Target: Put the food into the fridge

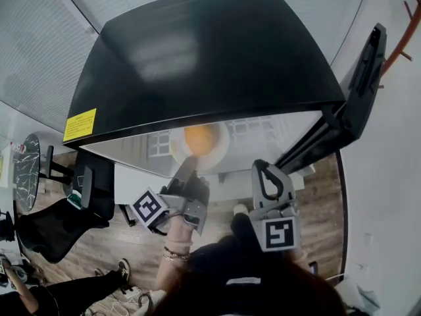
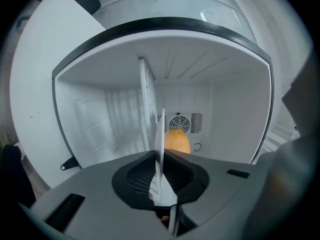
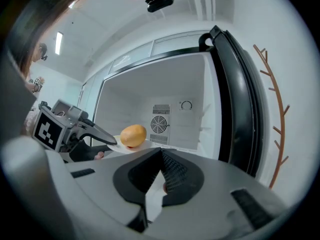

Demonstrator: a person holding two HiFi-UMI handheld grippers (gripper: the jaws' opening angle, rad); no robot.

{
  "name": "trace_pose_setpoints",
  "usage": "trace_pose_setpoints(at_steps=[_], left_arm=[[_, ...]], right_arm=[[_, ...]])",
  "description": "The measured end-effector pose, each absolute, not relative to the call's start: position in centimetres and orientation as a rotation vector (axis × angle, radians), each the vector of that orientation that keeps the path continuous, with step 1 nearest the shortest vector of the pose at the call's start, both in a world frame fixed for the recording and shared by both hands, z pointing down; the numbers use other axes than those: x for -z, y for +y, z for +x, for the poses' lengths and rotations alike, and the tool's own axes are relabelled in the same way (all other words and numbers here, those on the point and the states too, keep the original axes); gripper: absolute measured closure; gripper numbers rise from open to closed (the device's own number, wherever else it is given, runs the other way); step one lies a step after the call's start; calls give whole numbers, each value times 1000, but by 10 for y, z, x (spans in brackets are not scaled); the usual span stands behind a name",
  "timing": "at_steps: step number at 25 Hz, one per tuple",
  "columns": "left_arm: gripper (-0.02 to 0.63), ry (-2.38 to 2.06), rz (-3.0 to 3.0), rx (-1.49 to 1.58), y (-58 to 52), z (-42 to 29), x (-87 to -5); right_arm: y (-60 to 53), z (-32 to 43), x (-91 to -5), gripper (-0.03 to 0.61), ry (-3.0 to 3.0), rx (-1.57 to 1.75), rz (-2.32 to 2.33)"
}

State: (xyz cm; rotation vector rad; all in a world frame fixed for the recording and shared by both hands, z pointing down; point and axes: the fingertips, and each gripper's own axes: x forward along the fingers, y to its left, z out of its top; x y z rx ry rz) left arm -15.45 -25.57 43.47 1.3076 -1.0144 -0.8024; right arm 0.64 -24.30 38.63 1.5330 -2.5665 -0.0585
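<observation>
Orange fruit (image 1: 200, 139) sits on a white plate (image 1: 222, 151), inside the open fridge (image 1: 210, 51) at its mouth, fan vent (image 2: 180, 123) on the far wall behind it. Left gripper (image 1: 187, 166) pinches the plate's near rim, plate edge-on between its jaws in the left gripper view, gripper reaching forward and up into the opening, left hand (image 1: 176, 228) below it. Right gripper (image 1: 266, 176) hangs just right of it, upright, jaws pressed together on nothing, outside the fridge. Fridge door (image 1: 360, 87) stands open at right.
</observation>
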Motion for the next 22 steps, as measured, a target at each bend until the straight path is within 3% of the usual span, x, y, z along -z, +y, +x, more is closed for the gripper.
trace_pose_setpoints(at_steps=[22], left_arm=[[571,-991,1289,817,-273,-157,-439]], right_arm=[[-253,13,-389,577,-2556,49,1562]])
